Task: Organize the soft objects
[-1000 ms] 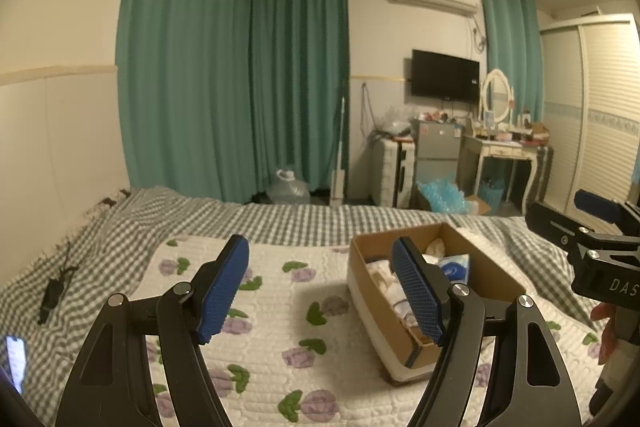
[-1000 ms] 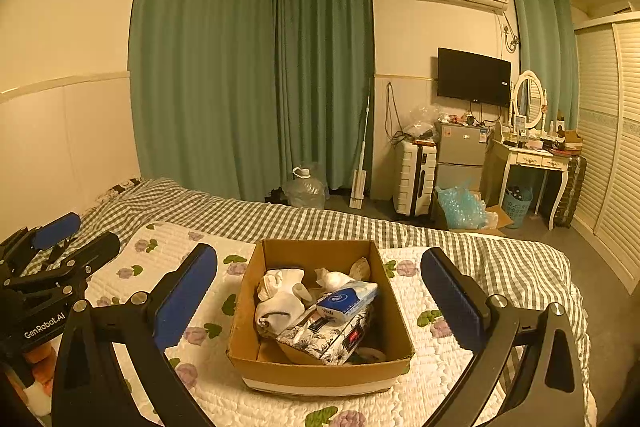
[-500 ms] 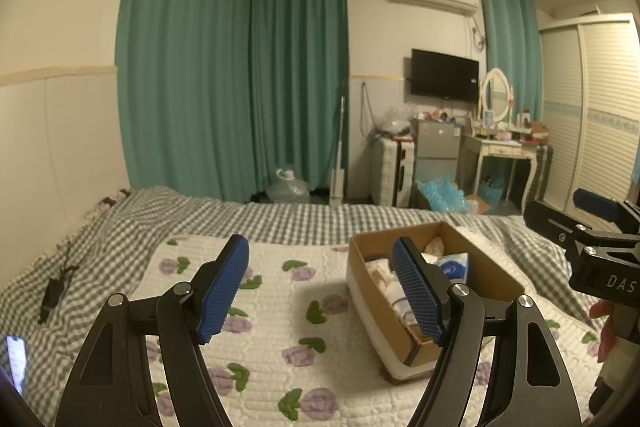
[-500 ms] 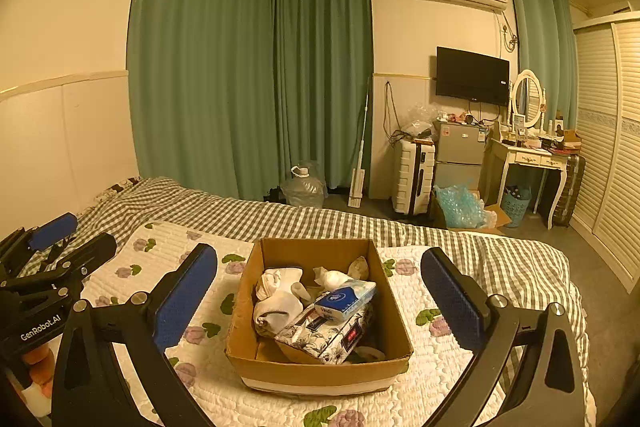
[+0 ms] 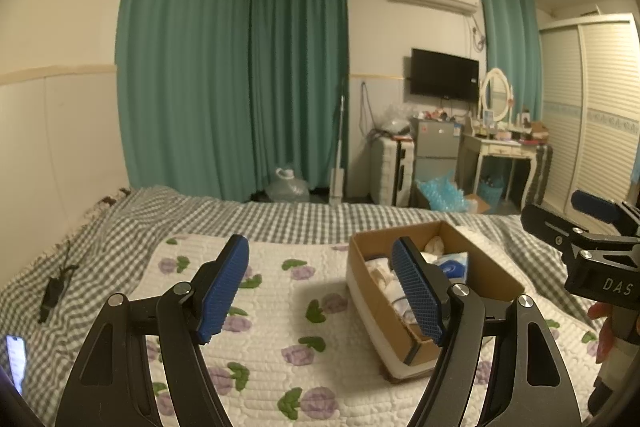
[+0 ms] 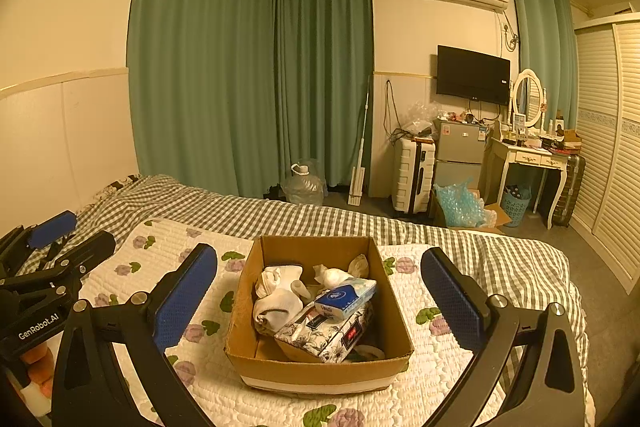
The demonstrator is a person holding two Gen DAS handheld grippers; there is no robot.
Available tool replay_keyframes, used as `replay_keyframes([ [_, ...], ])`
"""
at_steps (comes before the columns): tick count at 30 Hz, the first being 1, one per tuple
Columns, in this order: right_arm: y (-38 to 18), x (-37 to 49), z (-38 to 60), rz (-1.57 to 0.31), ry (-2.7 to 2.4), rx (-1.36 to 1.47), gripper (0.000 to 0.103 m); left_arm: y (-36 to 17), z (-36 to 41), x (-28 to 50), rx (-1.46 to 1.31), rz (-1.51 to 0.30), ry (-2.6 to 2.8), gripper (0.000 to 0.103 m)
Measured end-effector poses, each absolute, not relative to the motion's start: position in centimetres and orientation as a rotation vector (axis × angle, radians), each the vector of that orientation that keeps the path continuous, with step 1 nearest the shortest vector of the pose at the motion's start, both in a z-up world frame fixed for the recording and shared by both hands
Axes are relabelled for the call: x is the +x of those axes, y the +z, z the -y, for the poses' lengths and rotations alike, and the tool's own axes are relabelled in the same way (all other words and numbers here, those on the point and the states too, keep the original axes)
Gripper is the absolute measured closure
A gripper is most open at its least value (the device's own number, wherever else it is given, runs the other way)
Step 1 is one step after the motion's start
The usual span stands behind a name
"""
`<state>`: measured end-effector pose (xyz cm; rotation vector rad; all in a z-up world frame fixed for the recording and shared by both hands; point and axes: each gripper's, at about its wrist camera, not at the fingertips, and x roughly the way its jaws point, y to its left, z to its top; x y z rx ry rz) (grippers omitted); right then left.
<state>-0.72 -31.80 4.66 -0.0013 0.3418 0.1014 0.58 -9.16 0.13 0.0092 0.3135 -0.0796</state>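
Observation:
An open cardboard box [image 6: 312, 373] [image 5: 362, 269] sits on a flowered white quilt [image 6: 208, 343] [image 5: 280, 311] on the bed. Inside lie white socks [image 6: 276, 297], a blue tissue pack [image 6: 344, 297], a flower-printed tissue pack [image 6: 328, 333] and other pale soft items. My right gripper [image 6: 318, 293] is open, held above the quilt with the box between its blue pads. My left gripper [image 5: 320, 291] is open over the quilt, left of the box, with nothing between its fingers. Each gripper shows at the edge of the other's view.
A grey checked blanket [image 6: 320, 217] covers the bed beyond the quilt. A phone [image 5: 16, 359] and a dark cable [image 5: 54, 291] lie at the bed's left edge. Past the bed stand green curtains [image 6: 248, 75], a water jug [image 6: 304, 185], a suitcase [image 6: 414, 173] and a dressing table [image 6: 528, 163].
Both views have barely shifted. Nothing was taken hold of or let go, and the box stays where it was.

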Motion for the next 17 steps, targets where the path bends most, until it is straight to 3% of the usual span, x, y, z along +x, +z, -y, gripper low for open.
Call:
replay_keyframes([
  [17,4.29,-0.47,31.60,-0.350,0.101,-0.002,0.001,-0.22,9.10,0.40,0.001,-0.323,-0.080,0.028],
])
